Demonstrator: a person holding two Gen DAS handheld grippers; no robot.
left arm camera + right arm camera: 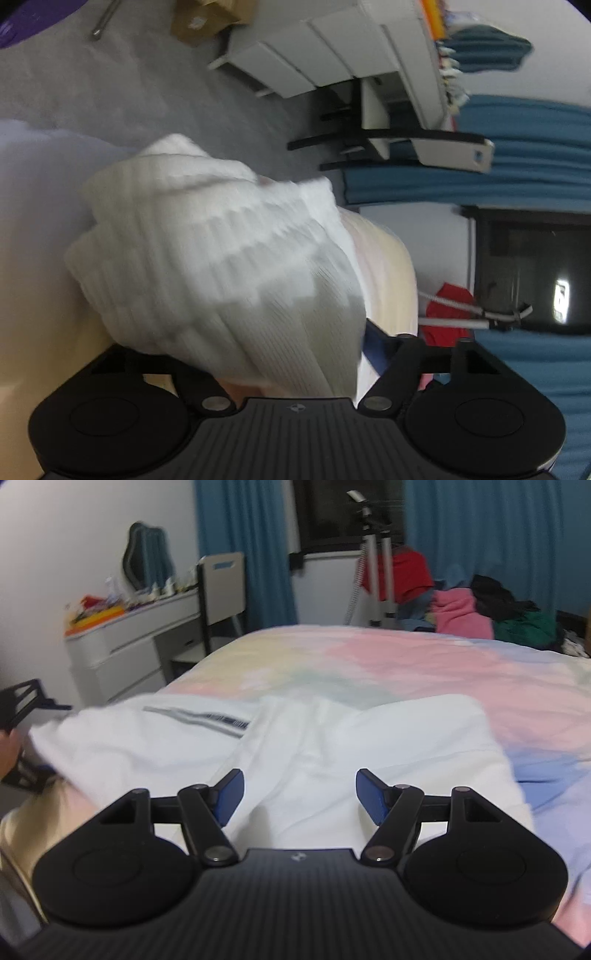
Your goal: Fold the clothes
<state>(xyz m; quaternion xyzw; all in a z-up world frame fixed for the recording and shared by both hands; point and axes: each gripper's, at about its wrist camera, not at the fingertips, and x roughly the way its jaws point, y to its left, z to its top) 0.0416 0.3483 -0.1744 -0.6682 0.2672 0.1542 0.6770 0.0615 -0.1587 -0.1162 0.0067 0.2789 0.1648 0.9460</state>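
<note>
A white garment (pixel 332 738) with a dark stripe lies spread on the pastel bed (pixel 369 657). My right gripper (pixel 299 794) hovers just above its near part, jaws open, nothing between the blue pads. In the left wrist view, which is rolled on its side, a ribbed white cuff of the garment (pixel 221 258) drapes over my left gripper (pixel 295 343). It hides one finger and leaves only a strip of the other blue pad (pixel 376 341) showing, so I cannot see whether the pads press on the cloth. The left gripper (pixel 22 731) also shows at the garment's left end, at the bed's edge.
A heap of pink, green, black and red clothes (pixel 480 616) lies at the bed's far side by a tripod (pixel 376 572). A white dresser (pixel 122 646) and a chair (pixel 221 587) stand left of the bed. Grey floor (pixel 110 92) lies beyond the left gripper.
</note>
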